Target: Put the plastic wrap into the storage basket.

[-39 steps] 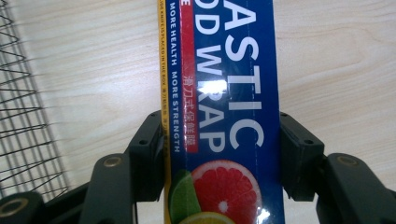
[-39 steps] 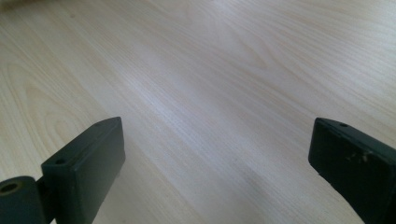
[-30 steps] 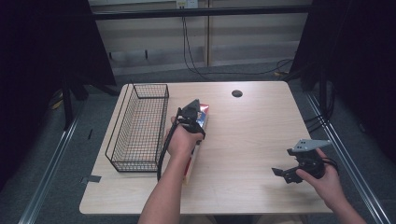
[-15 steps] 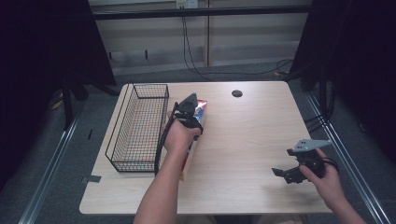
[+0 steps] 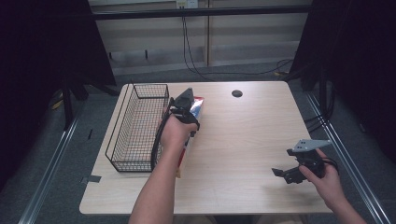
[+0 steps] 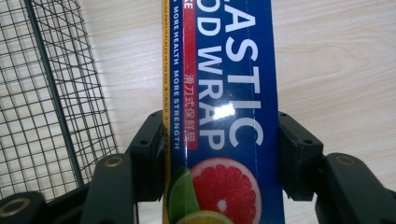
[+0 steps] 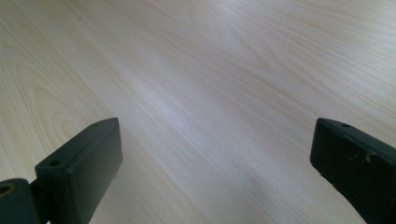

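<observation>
A long blue plastic wrap box (image 5: 183,161) with a grapefruit picture (image 6: 224,93) is clamped across its width by my left gripper (image 5: 187,122), (image 6: 223,131). Both pads press on the box's sides, so the gripper is shut on it. In the high view the box runs lengthwise just right of the black wire basket (image 5: 122,122), held a little above the table, with its far red-and-white end past the hand. My right gripper (image 5: 285,175) rests low at the table's front right. Its jaws stand wide apart over bare wood (image 7: 217,140).
The wire basket (image 6: 51,93) lies along the table's left side with nothing visible inside it. A small dark round grommet (image 5: 236,93) sits near the table's far edge. Black curtains and cables surround the table.
My left gripper has risen slightly with the box and drifted a little toward the basket. The right gripper has stayed put.
</observation>
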Tool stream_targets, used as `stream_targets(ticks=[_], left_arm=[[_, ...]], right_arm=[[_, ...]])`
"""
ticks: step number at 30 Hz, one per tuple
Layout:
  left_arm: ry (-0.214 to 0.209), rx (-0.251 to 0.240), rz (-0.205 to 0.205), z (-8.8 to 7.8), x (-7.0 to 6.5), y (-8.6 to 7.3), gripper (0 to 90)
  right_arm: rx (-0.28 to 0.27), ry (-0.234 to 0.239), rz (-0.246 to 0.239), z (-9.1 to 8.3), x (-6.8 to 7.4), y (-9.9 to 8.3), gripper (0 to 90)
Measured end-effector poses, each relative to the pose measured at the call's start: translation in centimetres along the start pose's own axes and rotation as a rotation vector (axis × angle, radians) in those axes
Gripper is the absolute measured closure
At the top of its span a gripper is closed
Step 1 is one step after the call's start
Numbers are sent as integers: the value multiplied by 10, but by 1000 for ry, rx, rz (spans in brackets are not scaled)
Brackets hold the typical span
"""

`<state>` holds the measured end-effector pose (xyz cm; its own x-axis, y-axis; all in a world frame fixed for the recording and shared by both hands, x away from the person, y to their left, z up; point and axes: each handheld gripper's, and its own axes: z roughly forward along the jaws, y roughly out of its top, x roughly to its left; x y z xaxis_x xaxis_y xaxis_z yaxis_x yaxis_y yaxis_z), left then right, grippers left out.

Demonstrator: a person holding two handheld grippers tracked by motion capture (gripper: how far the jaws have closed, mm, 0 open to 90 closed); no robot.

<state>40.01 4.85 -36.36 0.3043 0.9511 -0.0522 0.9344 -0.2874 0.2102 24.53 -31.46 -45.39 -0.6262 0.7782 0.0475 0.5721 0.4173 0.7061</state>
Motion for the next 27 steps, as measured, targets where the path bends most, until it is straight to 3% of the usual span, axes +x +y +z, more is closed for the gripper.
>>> stream_targets(ticks=[6, 16, 27], left_arm=[[4, 6, 8, -7, 4, 1, 441], [-15, -8, -26, -16, 13, 2, 442], [-7, -17, -39, -29, 21, 3, 442]], right_arm=[[0, 2, -2, 0, 0, 0, 26], [8, 5, -9, 1, 0, 0, 26], [3, 10, -11, 1, 1, 0, 26]])
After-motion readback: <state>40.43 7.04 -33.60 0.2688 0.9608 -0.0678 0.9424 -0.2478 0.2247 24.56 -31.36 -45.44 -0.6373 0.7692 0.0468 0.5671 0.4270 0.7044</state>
